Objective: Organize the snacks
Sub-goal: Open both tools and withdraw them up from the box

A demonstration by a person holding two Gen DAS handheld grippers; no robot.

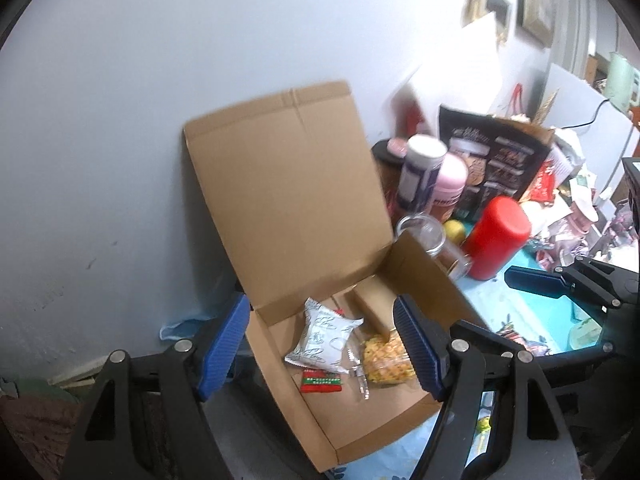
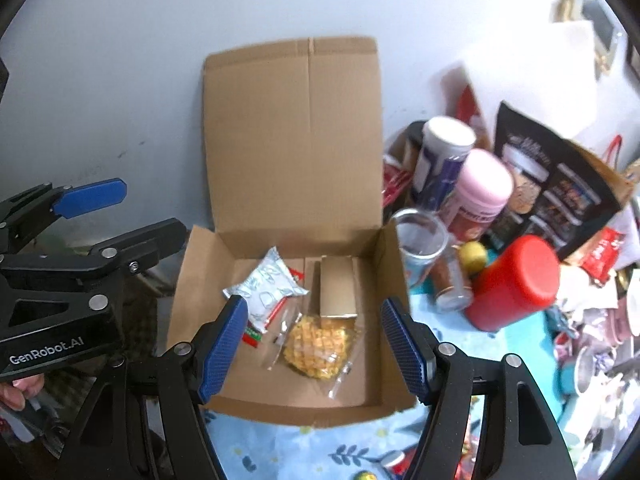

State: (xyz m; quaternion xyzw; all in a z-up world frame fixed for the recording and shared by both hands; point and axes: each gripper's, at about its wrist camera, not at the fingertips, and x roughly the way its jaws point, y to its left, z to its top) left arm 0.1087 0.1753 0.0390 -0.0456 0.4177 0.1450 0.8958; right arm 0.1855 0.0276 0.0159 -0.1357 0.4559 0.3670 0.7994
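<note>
Both the left gripper (image 1: 322, 346) and right gripper (image 2: 314, 346) gape wide, empty, over the cardboard box (image 2: 280, 404). Only the right view shows a thumb (image 2: 20, 390) on the left handle.

A brown cardboard box (image 2: 192, 292) sits open on the blue patterned tablecloth (image 2: 280, 448), its lid (image 2: 292, 132) standing upright against the wall. Inside, a silver-white snack packet (image 2: 266, 286) lies tilted near the back left corner, overlapping a small red-and-green sachet (image 2: 252, 338) by the left wall. A clear bag of yellow puffed snacks (image 2: 318, 346) lies in the middle, touching a small plain cardboard carton (image 2: 338, 290) that rests near the back wall.
</note>
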